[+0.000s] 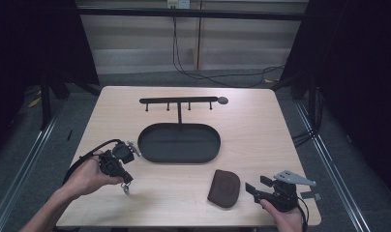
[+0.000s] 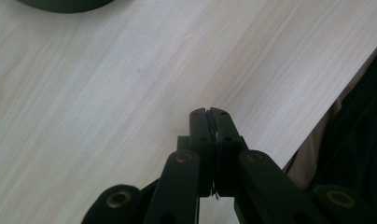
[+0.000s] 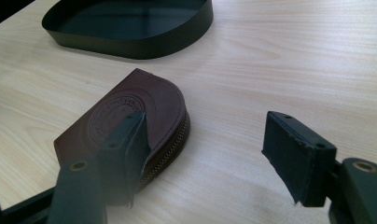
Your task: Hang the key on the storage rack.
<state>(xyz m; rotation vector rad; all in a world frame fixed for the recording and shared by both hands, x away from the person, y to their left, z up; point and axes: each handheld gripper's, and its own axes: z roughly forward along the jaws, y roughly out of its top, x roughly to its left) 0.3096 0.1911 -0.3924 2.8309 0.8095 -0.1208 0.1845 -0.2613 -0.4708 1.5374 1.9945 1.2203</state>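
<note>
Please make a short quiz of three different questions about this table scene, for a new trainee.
1. True or false: the right gripper has its jaws closed.
2. Which gripper is nearer to the brown leather zip pouch? A) the left gripper B) the right gripper
3. Fill in: the black oval metal tray stands under a black bar with ____ hanging from it.

Key
1. False. Its jaws stand wide apart.
2. B. One jaw is just in front of the pouch; the left gripper is shut, with something thin and metallic between its jaws.
3. Hooks: the black hook rack.
</note>
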